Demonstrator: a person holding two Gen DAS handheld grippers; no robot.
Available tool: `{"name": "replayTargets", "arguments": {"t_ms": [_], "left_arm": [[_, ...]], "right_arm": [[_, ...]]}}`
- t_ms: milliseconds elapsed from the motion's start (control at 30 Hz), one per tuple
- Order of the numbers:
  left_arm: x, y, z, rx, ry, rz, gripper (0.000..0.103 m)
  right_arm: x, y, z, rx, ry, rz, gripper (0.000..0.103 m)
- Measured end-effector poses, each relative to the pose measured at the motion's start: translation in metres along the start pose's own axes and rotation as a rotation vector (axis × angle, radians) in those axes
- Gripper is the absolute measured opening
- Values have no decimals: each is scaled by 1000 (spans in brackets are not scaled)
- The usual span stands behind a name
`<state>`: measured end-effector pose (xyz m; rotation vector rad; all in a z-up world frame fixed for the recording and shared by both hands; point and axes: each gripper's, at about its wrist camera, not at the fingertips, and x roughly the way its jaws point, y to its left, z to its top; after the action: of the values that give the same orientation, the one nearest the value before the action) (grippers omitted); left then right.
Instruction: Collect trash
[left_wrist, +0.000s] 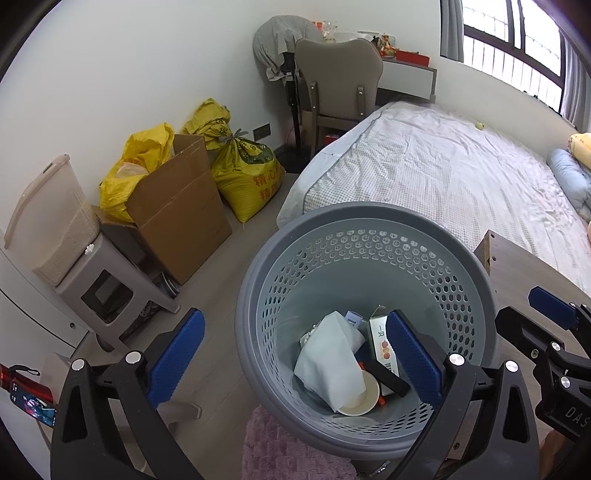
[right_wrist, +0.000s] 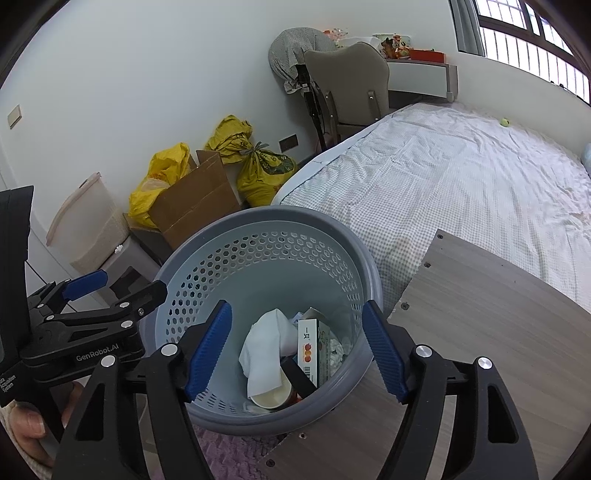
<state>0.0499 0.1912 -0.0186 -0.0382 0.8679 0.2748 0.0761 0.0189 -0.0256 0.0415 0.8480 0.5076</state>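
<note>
A grey perforated waste basket (left_wrist: 365, 225) stands on the floor beside the bed; it also shows in the right wrist view (right_wrist: 266, 218). Inside lie a white tissue (left_wrist: 328, 362), a paper cup (left_wrist: 364, 400), a small white carton (left_wrist: 382, 343) and a black strip (left_wrist: 388, 378). The tissue (right_wrist: 264, 352), cup (right_wrist: 271, 397) and carton (right_wrist: 312, 349) show in the right wrist view too. My left gripper (left_wrist: 295, 356) is open and empty above the basket's near left rim. My right gripper (right_wrist: 297, 354) is open and empty over the basket.
A wooden board (right_wrist: 480, 332) lies to the right of the basket, against the bed (right_wrist: 461, 173). A cardboard box (left_wrist: 181, 206), yellow sacks (left_wrist: 247, 177), a beige bin (left_wrist: 51, 218) and stool stand along the left wall. A chair (left_wrist: 340, 77) and desk stand beyond.
</note>
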Motion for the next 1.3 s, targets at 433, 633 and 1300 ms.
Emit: {"name": "replayTargets", "arguments": {"t_ms": [433,633,1300], "left_arm": [[11,5,5,-23,15,8,97],[14,5,7,-24,15,12,97],[10,1,7,-20,16,14,97]], "right_arm": [[8,2,2,-5,19,-13,71],[10,4,2,-12,21,-16,71],[8,0,4,-1,10,-14,71]]}}
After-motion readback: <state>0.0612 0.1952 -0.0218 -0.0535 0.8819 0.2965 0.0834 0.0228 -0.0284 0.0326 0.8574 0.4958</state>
